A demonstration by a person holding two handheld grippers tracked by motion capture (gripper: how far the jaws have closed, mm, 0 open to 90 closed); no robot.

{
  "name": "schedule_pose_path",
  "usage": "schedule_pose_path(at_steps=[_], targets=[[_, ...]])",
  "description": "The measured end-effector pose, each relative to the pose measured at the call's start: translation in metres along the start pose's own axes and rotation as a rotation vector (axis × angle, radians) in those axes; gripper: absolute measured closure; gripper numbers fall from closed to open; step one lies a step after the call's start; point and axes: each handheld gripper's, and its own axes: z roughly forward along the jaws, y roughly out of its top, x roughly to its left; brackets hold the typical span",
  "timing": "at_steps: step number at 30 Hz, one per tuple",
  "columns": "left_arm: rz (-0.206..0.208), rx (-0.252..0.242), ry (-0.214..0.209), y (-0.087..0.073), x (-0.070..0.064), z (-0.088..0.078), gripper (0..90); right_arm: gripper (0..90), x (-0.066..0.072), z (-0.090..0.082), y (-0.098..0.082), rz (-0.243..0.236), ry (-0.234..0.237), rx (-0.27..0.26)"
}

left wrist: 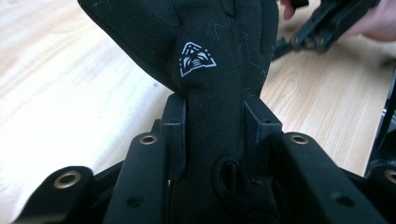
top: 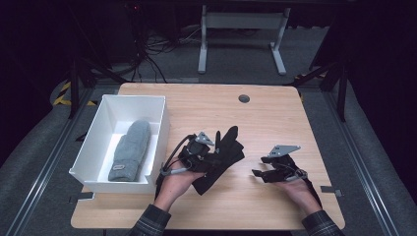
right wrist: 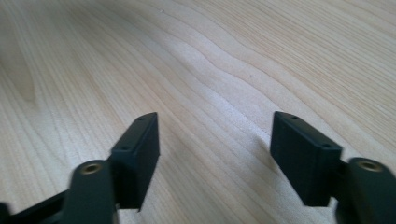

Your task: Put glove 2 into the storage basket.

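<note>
Left gripper (left wrist: 215,140) pinching a black glove (top: 221,157) at its cuff end, both pads pressed against the fabric; the glove hangs partly on the tabletop (top: 255,123), just right of a white box (top: 101,128) containing a grey mitten (top: 130,150). Right gripper (right wrist: 215,154) spread apart above bare wood, nothing between its pads.

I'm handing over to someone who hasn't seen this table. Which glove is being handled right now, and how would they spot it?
Start at the white bin on the left of the wooden table; a grey mitten lies inside it. Just right of the bin, the left gripper is shut on the black glove. Unlike the mitten, it is black, has separate fingers, and carries a small white triangular logo.
</note>
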Motion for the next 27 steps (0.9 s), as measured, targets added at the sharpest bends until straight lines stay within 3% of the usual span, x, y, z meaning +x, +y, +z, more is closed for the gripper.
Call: schedule_pose_path(at_steps=[7, 15, 21, 27], targets=[[-0.023, -0.029, 0.021, 0.011, 0.007, -0.023, 66.4, 16.1, -0.001, 0.004, -0.001, 0.019, -0.02, 0.007], [-0.058, -0.057, 0.047, 0.018, 0.023, -0.054, 66.2, 10.0, 0.006, 0.011, -0.002, 0.013, -0.062, 0.0], [-0.098, -0.091, 0.097, 0.016, 0.04, -0.085, 66.2, 0.0, 0.008, 0.017, -0.004, 0.018, -0.081, -0.022], [-0.135, -0.124, 0.143, 0.009, 0.052, -0.106, 66.2, 0.0, 0.008, 0.017, -0.004, 0.018, -0.081, -0.022]])
